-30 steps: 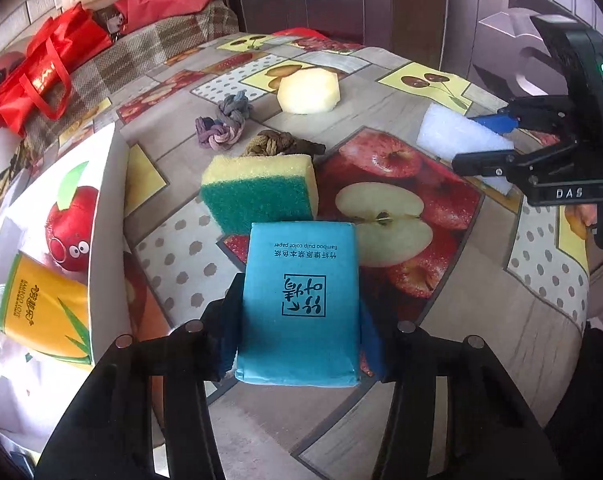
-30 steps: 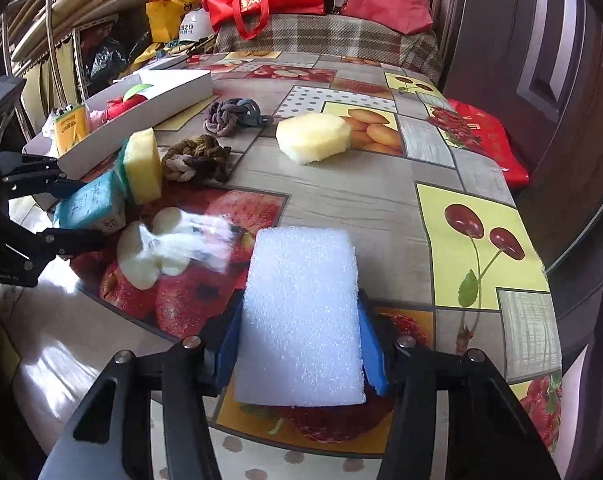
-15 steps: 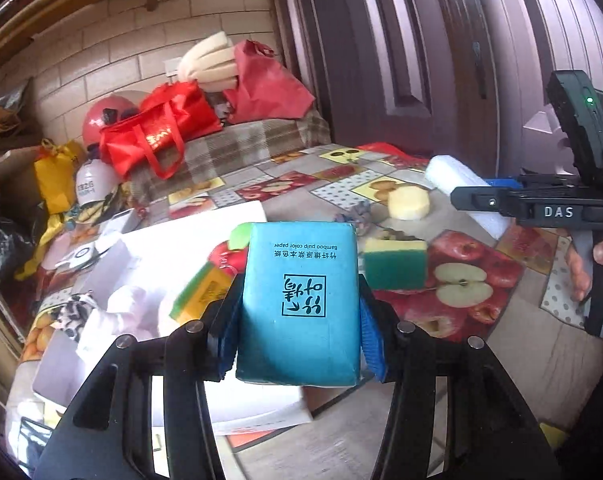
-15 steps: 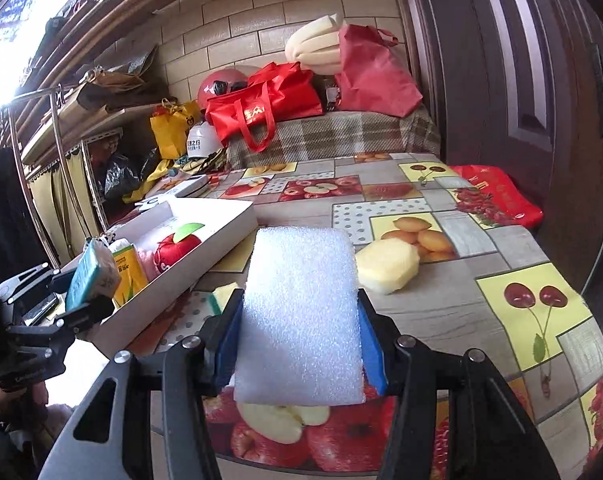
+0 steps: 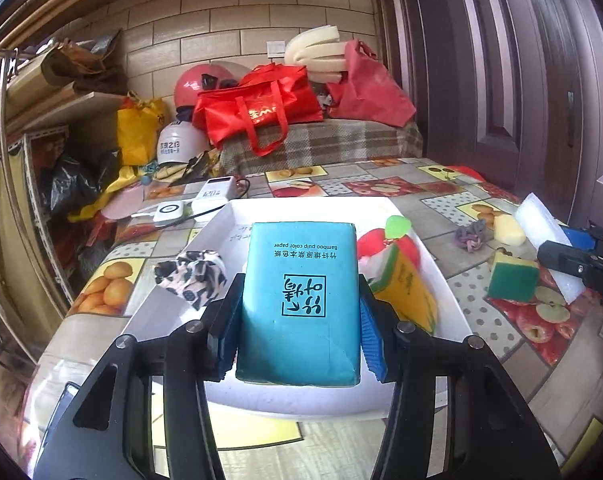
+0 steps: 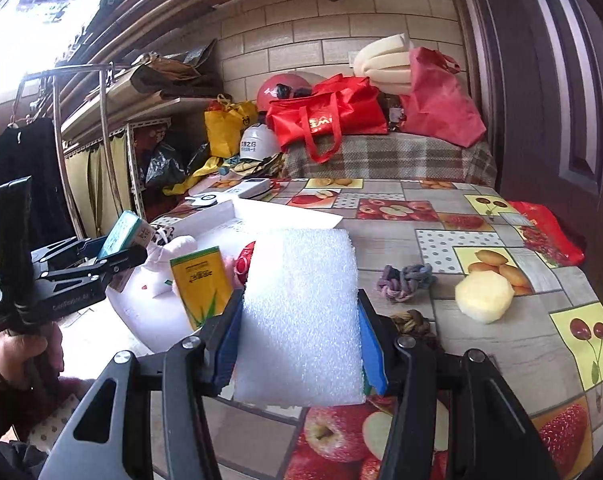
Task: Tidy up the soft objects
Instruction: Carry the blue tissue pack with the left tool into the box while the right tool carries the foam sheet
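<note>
**Both claws loaded over the white tray**

Fruit-print oilcloth covers your table [image 6: 441, 332], with a brick wall and piled red bags at twelve o'clock. Your white tray [image 5: 441, 280] sits on the table's left half, its near rim under your left claw; bare tray floor lies open at eleven o'clock, between a spotted cloth [image 5: 191, 276] and a yellow carton [image 5: 407, 292].

Your right gripper [image 6: 299, 340] clamps a white foam slab [image 6: 301, 320], long axis running away from you toward twelve. Its far edge overlaps the tray's right rim.

Your left gripper [image 5: 299, 332] pinches a blue tissue pack [image 5: 299, 304], long axis also toward twelve, print upside down to you, hanging above the tray.

At two o'clock on open cloth: a green-yellow sponge [image 5: 511, 280], a pale round sponge [image 6: 483, 296], a grey rope knot [image 6: 405, 278].
</note>
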Demonstrator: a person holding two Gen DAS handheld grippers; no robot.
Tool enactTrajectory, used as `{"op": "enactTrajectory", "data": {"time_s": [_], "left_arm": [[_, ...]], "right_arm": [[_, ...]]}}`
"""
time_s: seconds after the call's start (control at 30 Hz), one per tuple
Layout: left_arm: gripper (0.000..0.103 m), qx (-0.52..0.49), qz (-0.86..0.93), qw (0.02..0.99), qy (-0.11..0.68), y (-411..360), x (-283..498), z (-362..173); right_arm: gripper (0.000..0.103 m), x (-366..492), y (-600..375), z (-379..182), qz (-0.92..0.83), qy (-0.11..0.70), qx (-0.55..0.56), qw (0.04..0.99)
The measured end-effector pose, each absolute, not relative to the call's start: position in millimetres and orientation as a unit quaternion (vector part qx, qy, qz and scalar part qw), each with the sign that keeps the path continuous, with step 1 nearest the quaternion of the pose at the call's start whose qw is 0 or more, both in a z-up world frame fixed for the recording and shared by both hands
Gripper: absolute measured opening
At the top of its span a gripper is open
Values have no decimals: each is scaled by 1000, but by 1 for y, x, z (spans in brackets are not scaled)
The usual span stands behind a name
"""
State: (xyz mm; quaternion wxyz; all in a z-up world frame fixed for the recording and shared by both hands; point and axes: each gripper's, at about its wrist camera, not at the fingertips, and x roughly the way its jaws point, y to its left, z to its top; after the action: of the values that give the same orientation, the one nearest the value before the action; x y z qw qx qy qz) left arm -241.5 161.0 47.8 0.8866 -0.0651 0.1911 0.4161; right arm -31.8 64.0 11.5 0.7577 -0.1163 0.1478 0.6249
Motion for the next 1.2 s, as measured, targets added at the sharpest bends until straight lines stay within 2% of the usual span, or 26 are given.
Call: {"op": "enactTrajectory", "data": {"time_s": [0.23, 0.63, 0.9, 1.2], "left_arm": [[51, -106, 423, 878, 196, 181, -264, 43], [51, -116, 403, 877, 234, 192, -252, 37], [51, -125, 394, 870, 269, 209, -237, 30], [51, -141, 404, 864, 267, 220, -240, 29]], "right_arm": [[52, -59, 96, 1, 675, 170, -152, 702], [52, -105, 143, -10, 714, 177, -199, 648], [51, -96, 158, -13, 708, 205, -191, 648], [52, -72, 194, -10, 664, 216, -178, 694]]}}
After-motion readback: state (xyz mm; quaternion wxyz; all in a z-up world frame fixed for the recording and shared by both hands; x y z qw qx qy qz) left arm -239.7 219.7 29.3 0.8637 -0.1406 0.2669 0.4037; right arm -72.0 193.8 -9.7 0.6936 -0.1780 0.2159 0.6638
